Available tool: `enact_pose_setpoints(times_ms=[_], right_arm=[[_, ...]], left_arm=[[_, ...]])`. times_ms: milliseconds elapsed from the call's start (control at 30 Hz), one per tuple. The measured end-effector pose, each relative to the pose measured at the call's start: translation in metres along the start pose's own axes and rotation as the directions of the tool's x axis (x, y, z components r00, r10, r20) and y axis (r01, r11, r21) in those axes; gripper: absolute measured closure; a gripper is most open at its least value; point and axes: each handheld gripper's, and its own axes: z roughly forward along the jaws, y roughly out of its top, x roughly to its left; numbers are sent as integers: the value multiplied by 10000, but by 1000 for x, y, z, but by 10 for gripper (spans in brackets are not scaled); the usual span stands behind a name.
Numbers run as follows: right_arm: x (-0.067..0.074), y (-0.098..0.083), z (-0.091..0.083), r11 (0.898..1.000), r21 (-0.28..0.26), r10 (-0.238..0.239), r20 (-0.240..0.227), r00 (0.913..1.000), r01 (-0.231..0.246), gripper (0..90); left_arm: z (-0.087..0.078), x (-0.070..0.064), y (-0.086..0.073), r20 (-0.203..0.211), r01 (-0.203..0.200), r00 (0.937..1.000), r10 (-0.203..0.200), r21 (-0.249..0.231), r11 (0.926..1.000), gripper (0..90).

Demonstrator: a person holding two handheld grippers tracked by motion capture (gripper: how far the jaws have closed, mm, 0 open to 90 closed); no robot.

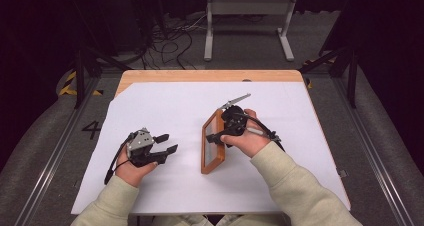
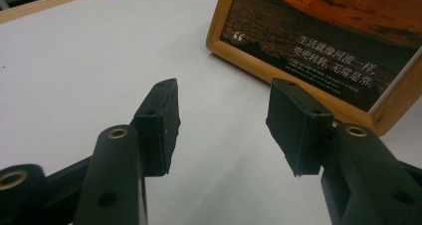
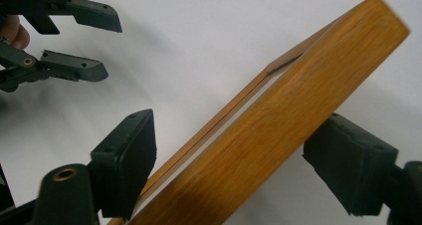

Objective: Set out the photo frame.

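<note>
Fingers of the right gripper [image 3: 229, 170] straddled the wooden picture frame [image 1: 212, 142] standing mid-desk [image 1: 165, 191], the left pad touching it, the right apart. Left gripper [image 1: 165, 144] rested nearby, its fingers spread with nothing between.

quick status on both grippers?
Left gripper: open, nothing between its jaws, resting on the table.
Right gripper: jaws straddle the wooden picture frame; a firm grip cannot be told.
</note>
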Motion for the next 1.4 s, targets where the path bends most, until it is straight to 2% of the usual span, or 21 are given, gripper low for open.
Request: enact_pose_setpoints(times_ms=[100,400,633,800,967,1100,1333,1400], right_arm=[[1,0,3,9995,152,266,-159,9995,-264,238],[2,-2,12,9930,868,825,-201,9964,-804,358],[3,-3,13,9886,982,1167,-247,9929,-1138,379],[1,-2,11,9828,1121,1498,-174,9886,-1469,466],[1,0,8,9812,1255,1502,-181,9885,-1467,553],[1,3,2,9770,1428,1608,-55,9870,-1584,683],[-1,3,1,9759,1468,1665,-237,9858,-1613,699],[0,4,-1,9779,1495,1510,-200,9883,-1464,706]], left_arm=[[0,-1,0,-10,19,10000,-19,-26,10000,470],[0,-1,0,-19,-80,10000,80,-16,10000,471],[1,-2,0,8,-39,10000,39,-33,10000,476],[0,-2,0,15,-48,10000,48,-28,10000,478],[0,-2,1,20,-17,10000,17,-59,10000,477],[-1,-2,1,-8,-30,10000,30,-80,10000,477],[-1,-2,1,-46,-15,10000,15,-113,9999,478],[-1,-1,1,-32,-7,10000,7,-102,9999,477]])
